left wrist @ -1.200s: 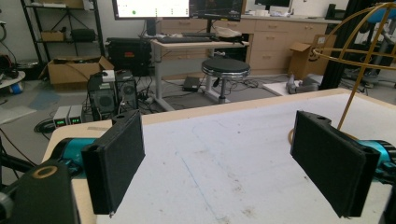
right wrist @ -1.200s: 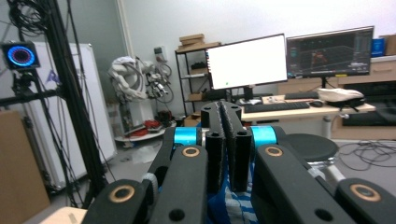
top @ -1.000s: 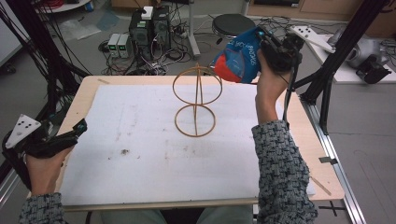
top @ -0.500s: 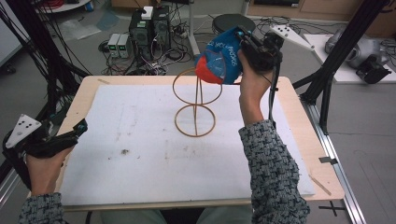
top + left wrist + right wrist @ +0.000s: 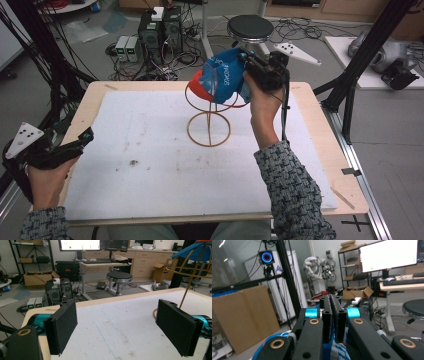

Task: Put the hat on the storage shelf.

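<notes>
Desk [image 5: 150,200] surface is occupied by a wire stand [image 5: 210,117] at centre. Blue-and-red cap [image 5: 220,80] is held over the stand's top ring, pinched by the right gripper [image 5: 247,67] jaws. Left gripper [image 5: 82,140] jaws are spread, nothing between them.

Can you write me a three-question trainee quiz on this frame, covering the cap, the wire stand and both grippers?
1. True or false: the left gripper is clamped on the wire stand.
2. What does the right gripper hold?
A. a blue and red cap
B. a white towel
C. a metal bowl
3. Where is the cap in relation to the stand's top ring?

Key
1. False. In the left gripper view its jaws stand wide apart with nothing between them, near the white mat's left edge.
2. A. Its jaws are shut on the cap's fabric.
3. Over the top ring, at its far right side; whether it touches the wire cannot be told.
</notes>
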The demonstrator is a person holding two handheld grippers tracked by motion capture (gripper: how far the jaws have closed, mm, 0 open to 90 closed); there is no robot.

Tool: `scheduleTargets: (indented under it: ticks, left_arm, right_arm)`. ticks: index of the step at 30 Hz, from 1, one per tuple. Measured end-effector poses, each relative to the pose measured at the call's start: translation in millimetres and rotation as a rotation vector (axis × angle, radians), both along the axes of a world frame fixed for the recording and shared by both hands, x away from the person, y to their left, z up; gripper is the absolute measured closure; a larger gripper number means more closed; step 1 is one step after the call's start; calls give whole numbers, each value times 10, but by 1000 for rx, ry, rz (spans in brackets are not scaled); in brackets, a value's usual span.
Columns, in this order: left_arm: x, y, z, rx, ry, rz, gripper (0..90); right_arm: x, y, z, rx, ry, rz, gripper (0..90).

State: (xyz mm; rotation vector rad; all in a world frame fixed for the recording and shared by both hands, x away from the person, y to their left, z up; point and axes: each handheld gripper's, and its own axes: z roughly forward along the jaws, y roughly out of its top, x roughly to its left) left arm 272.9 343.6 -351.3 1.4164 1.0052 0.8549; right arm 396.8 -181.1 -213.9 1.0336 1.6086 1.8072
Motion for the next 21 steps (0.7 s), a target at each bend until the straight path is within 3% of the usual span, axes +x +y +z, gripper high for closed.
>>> scheduleTargets:
  ticks: [12,21]
  left_arm:
    - [7,-11,-7,4,3,0,178]
    - [13,-18,-12,6,5,-2,178]
  right_arm:
    - [-63,128,-210,-47,40,45,883]
    - [-105,218,-270,-45,54,82,883]
